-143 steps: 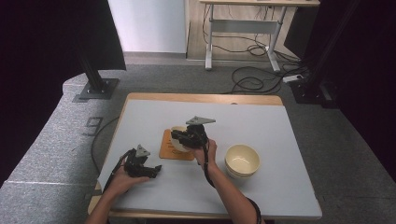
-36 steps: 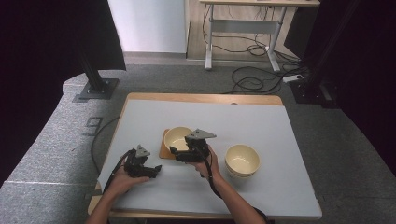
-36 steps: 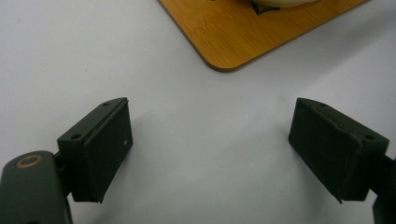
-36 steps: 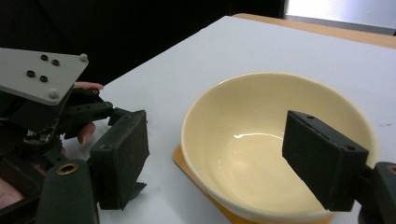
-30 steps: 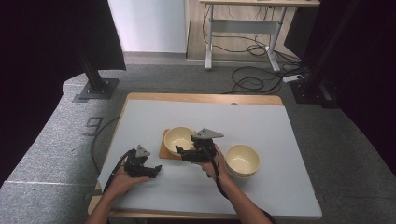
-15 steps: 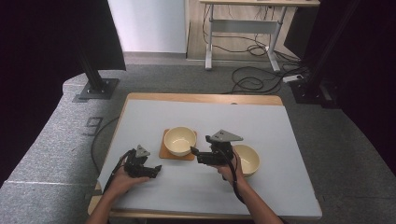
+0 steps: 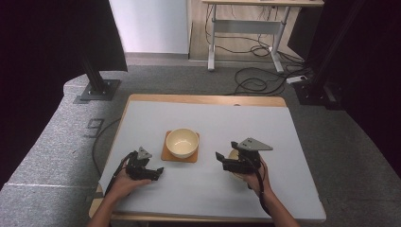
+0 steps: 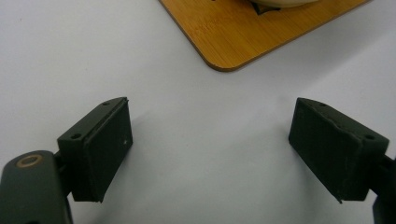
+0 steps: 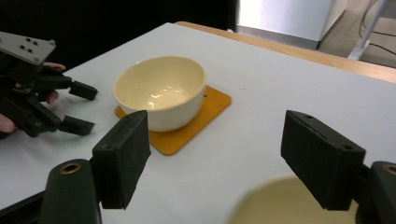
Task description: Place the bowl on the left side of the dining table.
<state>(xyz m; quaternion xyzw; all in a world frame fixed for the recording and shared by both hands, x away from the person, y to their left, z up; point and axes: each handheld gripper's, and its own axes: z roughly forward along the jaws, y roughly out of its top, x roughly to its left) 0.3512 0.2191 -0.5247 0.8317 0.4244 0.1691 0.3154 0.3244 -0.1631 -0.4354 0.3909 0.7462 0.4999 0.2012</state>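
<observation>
Hovering right gripper (image 9: 215,158) over second bowl (image 9: 280,205)

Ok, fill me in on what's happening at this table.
A person works with a claw in each hand. One cream bowl sits on the wooden coaster mid-table. The right claw hovers open over a second cream bowl nearer the table's right side, gripping nothing. The left claw rests open on the grey table just short of the coaster, empty too.

Glossy ceramic bowl (image 9: 161,91) on matt wooden coaster (image 9: 211,108).
</observation>
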